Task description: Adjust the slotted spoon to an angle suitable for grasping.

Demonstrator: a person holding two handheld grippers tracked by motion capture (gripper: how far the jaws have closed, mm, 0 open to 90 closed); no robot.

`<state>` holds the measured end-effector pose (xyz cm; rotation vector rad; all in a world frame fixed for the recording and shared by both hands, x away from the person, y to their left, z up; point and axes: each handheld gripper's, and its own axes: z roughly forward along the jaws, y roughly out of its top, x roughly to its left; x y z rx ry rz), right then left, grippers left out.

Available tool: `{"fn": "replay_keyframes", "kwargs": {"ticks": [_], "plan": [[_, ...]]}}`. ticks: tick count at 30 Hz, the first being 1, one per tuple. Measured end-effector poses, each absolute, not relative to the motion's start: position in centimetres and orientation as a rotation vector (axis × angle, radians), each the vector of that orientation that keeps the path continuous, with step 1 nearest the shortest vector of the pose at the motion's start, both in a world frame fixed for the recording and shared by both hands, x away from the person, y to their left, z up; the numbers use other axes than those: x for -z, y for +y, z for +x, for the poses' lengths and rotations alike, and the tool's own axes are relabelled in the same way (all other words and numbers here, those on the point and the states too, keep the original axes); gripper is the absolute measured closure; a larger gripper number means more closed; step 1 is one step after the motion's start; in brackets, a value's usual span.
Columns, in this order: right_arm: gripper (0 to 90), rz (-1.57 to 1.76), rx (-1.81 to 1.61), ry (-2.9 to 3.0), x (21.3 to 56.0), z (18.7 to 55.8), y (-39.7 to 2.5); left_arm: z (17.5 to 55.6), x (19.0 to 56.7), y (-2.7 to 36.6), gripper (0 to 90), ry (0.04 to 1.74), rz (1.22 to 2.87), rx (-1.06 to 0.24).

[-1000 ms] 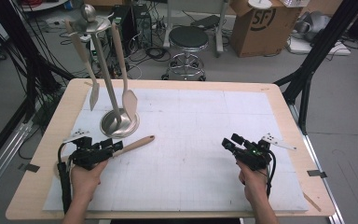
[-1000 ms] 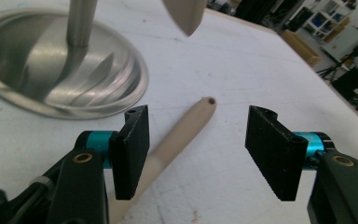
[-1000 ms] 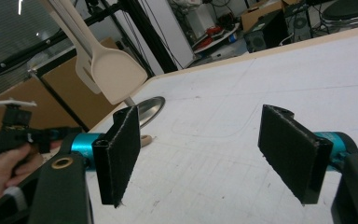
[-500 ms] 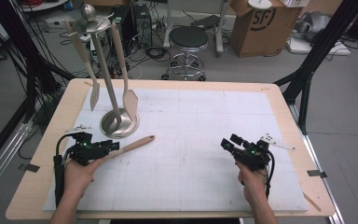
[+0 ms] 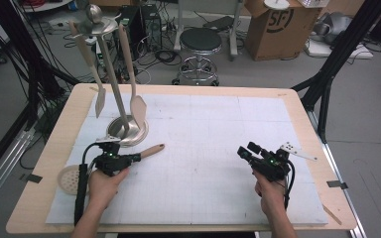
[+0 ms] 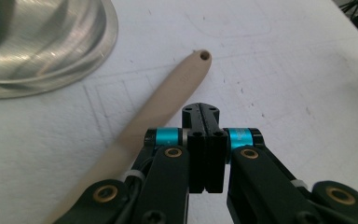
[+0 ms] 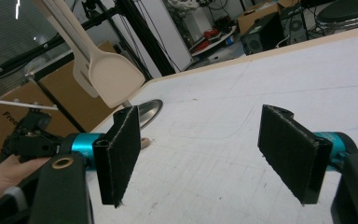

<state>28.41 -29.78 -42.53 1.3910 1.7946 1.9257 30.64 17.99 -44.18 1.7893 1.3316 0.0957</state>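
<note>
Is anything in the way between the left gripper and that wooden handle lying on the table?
Nothing visible. The left gripper has its jaws closed, right beside the wooden handle, which lies on the white mat just to its side. The metal stand base sits further off, not between them.

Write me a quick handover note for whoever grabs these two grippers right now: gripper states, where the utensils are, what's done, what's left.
Left gripper: jaws shut on nothing, sitting just right of the wooden handle of the skimmer, which lies flat on the mat beside the rack base.
Right gripper: jaws wide open, empty, resting over the mat's right side.
Rack: a slotted spatula and a plain spatula hang from it.
Done: two utensils hung.
Left, probably: open the left gripper, grasp the handle and hang the skimmer by the hole at its end.
</note>
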Motion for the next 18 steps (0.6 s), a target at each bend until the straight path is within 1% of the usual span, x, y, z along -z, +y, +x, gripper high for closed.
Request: {"fn": "replay_keyframes", "kwargs": {"ticks": [5,9,11,18], "plan": [[29.4,1.395,-1.920,1.801,42.6,28.4,-29.8,30.8,45.7,16.3,89.8,1.358,1.862,-0.083],[29.5,1.398,-1.921,1.802,42.6,28.4,-29.7,31.2,45.9,16.1,89.8,1.394,1.833,-0.081],[29.5,1.393,-1.922,1.798,42.6,28.4,-29.6,31.5,46.0,16.1,89.8,1.425,1.799,-0.095],[30.0,1.395,-1.926,1.800,42.5,28.3,-29.6,32.0,46.0,16.2,89.7,1.469,1.767,-0.139]]}}
